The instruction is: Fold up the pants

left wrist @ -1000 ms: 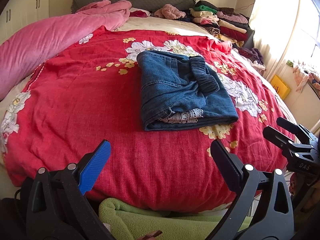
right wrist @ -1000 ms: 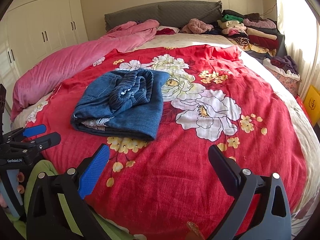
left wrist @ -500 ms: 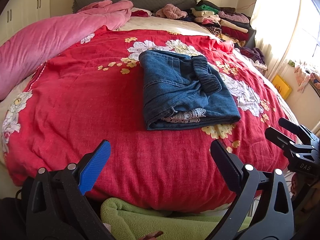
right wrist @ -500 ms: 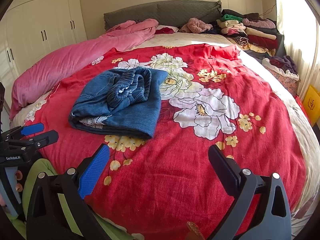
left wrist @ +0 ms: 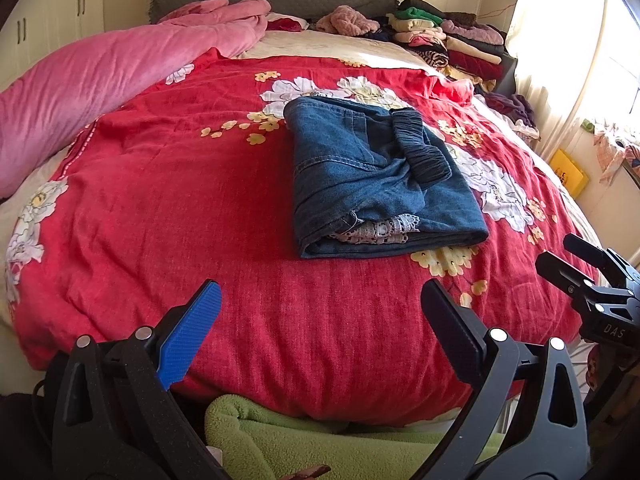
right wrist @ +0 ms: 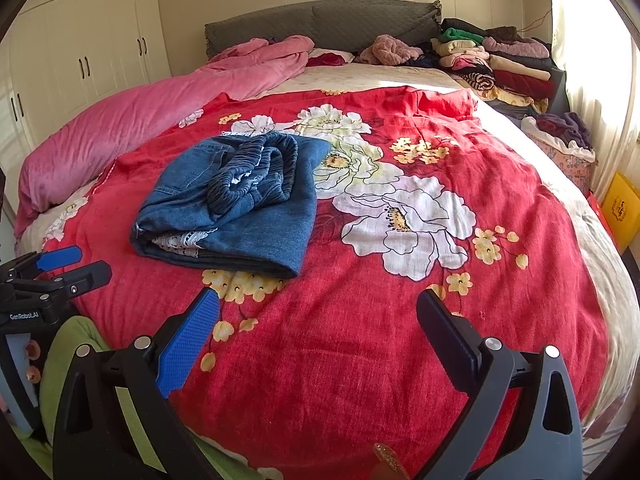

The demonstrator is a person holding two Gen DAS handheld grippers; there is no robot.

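Lying folded into a thick, rough rectangle, the blue denim pants (left wrist: 376, 176) rest near the middle of a bed, on a red blanket (left wrist: 168, 200) printed with white and yellow flowers. The gathered elastic waistband (right wrist: 256, 176) is bunched on top of the stack, and a strip of pale lace (left wrist: 380, 229) shows between the layers at the edge nearest the cameras.

Both pairs of tongs hover over the near end of the bed, well apart from the pants. The left tongs (left wrist: 320, 312) are released, fingers spread wide and holding nothing. The right tongs (right wrist: 318, 320) are likewise spread and empty. Each appears at the edge of the other's view.

A pink quilt (right wrist: 132, 120) lies heaped along the left side of the bed. Stacks of folded clothes (right wrist: 496, 64) sit at the far right corner beside a grey headboard (right wrist: 320, 22). Green fleece fabric (left wrist: 320, 440) shows beneath the left tongs.
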